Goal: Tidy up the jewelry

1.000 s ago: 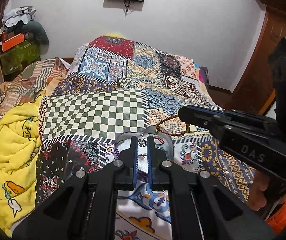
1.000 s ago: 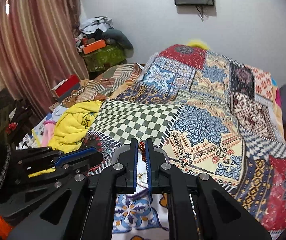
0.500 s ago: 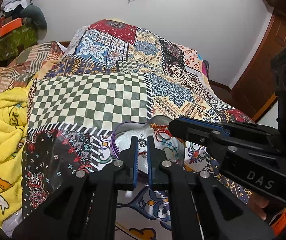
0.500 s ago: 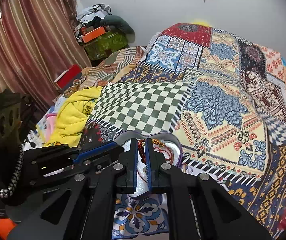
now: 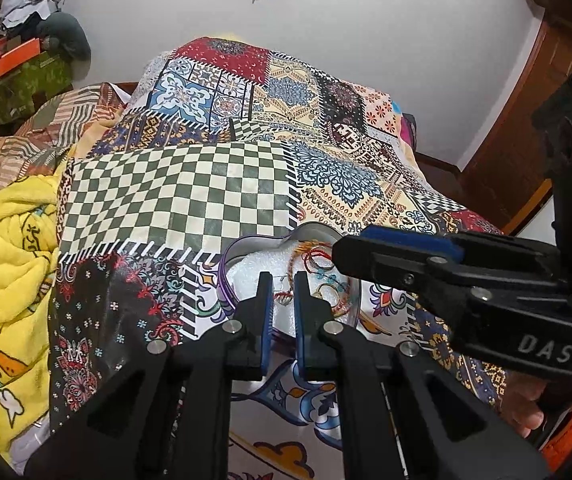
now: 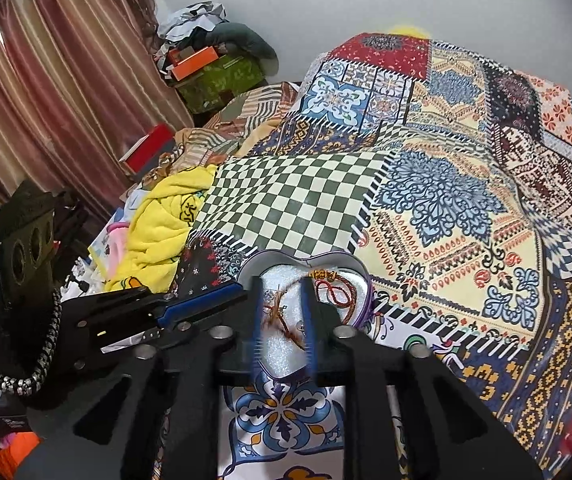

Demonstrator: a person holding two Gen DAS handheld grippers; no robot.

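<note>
A heart-shaped tin (image 5: 233,249) (image 6: 360,266) with white foam lining sits on the patchwork bedspread. Several bracelets and a necklace (image 5: 318,261) lie inside it. My left gripper (image 5: 283,280) hovers over the tin's near edge, jaws nearly closed with a small pendant chain (image 5: 284,297) seen between them. My right gripper (image 6: 282,284) is partly open over the tin; a brown beaded bracelet (image 6: 286,322) lies on the foam between its fingers. A red cord bracelet (image 6: 336,290) lies beside it. The right gripper also crosses the left wrist view (image 5: 438,264).
The patchwork bedspread (image 6: 446,200) covers the bed. A yellow blanket (image 5: 5,256) (image 6: 161,220) lies bunched at the left. Boxes and clothes (image 6: 209,68) are piled by the curtain. A wooden door (image 5: 526,128) stands at the right.
Both grippers came down over the tin. The right gripper opened and the brown bracelet it held now lies in the tin.
</note>
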